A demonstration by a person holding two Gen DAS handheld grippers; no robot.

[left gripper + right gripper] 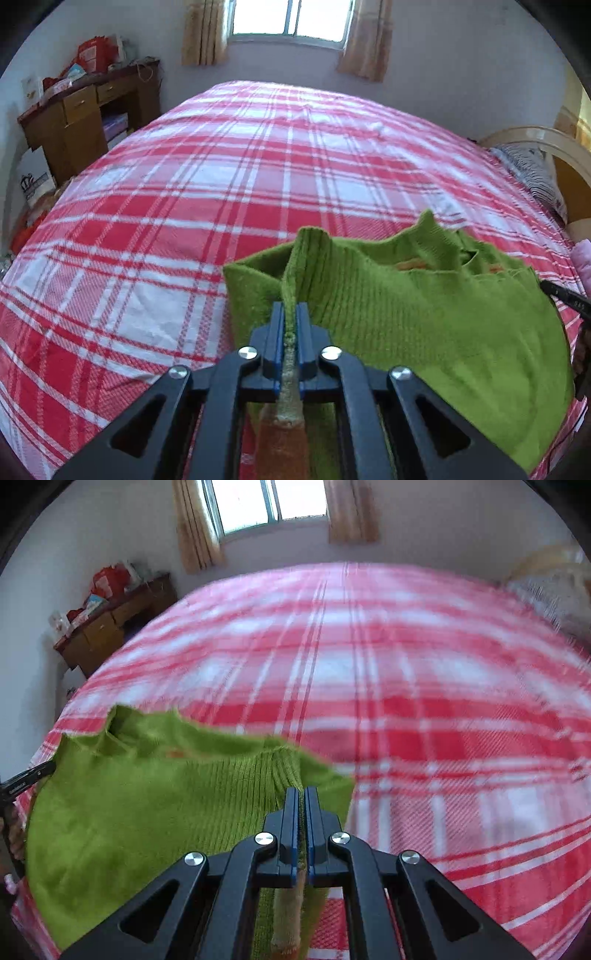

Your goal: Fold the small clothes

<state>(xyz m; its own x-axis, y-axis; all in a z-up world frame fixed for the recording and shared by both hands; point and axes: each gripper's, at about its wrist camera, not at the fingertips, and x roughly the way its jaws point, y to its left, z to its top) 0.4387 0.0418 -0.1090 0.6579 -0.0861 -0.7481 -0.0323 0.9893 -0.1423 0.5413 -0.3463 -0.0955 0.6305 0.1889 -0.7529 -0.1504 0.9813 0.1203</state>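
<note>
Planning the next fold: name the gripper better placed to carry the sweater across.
Neither clearly: left gripper and right gripper each pinch an edge of the green sweater, held spread above the bed. Move both together.

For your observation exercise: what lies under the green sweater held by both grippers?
Under the green sweater lies the red checked bedsheet. The sheet directly beneath is covered, so anything there cannot be seen.

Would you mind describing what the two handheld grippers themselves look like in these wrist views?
The left gripper and right gripper look alike: matte black angular linkage arms with triangular cut-outs, round silver bolt heads at the pivots, and narrow blue pads lining the two straight fingers. No cables or sleeves show. Small white lettering marks the black part at each view's edge, too small to read.
</note>
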